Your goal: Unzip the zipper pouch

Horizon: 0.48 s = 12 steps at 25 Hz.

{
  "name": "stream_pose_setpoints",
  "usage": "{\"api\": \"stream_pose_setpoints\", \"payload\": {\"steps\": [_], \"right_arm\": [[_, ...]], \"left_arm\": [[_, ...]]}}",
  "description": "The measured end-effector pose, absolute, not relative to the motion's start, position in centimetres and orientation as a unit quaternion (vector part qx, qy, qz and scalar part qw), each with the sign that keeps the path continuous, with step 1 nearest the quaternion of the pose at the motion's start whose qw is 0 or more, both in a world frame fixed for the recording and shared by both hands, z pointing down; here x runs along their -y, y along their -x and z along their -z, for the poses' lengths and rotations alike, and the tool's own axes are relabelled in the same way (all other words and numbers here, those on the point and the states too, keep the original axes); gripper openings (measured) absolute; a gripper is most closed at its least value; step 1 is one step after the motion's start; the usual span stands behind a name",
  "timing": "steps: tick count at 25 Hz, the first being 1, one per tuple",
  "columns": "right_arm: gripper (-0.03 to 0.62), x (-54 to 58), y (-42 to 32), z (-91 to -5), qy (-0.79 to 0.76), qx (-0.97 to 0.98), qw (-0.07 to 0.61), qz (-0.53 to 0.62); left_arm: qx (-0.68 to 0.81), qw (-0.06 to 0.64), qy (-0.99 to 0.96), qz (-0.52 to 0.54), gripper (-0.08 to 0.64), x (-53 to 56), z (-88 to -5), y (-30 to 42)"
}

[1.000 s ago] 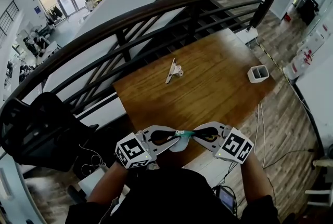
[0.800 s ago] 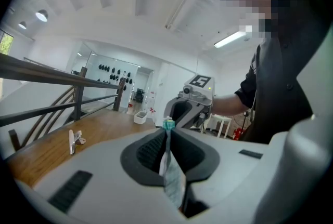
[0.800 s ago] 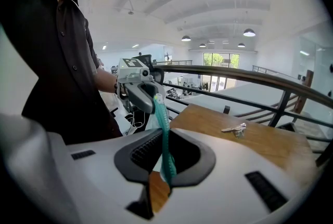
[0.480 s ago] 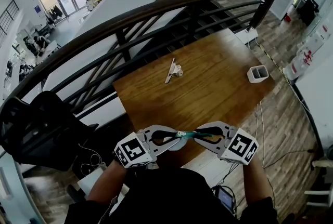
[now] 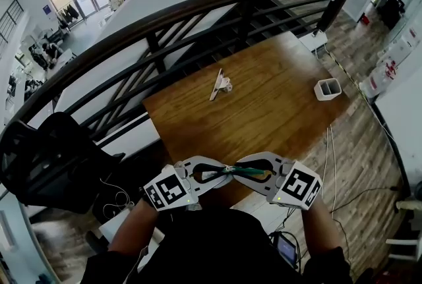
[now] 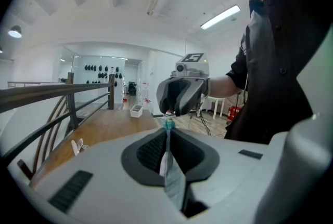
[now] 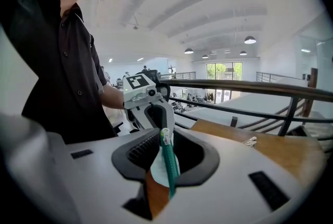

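Note:
Both grippers meet over the near edge of the table, tip to tip. Between them hangs a small pale pouch with a green zipper (image 5: 245, 171). My left gripper (image 5: 221, 174) is shut on one end of it; in the left gripper view the thin pale fabric (image 6: 171, 176) is pinched between the pads (image 6: 151, 153). My right gripper (image 5: 239, 169) has just been opening. The zipper edge (image 7: 167, 166) stands between its parted jaws, with a gap beside it. Each gripper shows in the other's view, the right gripper (image 6: 174, 111) and the left gripper (image 7: 156, 114).
The wooden table (image 5: 264, 105) carries a small white clip-like object (image 5: 221, 84) at its far side and a white rectangular container (image 5: 328, 89) at the right corner. A dark curved railing (image 5: 198, 12) runs behind it. A black chair (image 5: 46, 157) stands to the left.
The right gripper's jaws have widened around the green zipper, and that gripper has risen and drawn slightly back toward the left one. The left gripper stays clamped on the pouch.

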State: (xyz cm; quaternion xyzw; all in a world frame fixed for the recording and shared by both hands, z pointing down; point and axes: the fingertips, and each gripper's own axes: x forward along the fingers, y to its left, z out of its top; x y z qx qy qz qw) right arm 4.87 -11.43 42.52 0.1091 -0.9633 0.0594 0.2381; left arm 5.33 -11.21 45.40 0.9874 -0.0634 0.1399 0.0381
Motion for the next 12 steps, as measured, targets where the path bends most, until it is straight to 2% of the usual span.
{"api": "stream_pose_setpoints", "payload": {"steps": [6,12], "right_arm": [[0.106,10.9,-3.5,-43.1,-0.083,0.964,0.242,-0.075],[0.097,10.8,-2.6,-43.9,-0.069,0.963,0.246,-0.082]], "left_arm": [[0.052,0.028,-0.985,-0.161,0.032,10.5,-45.8,-5.0],[0.047,0.029,-0.984,-0.171,0.032,10.2,-46.3,-4.9]]}}
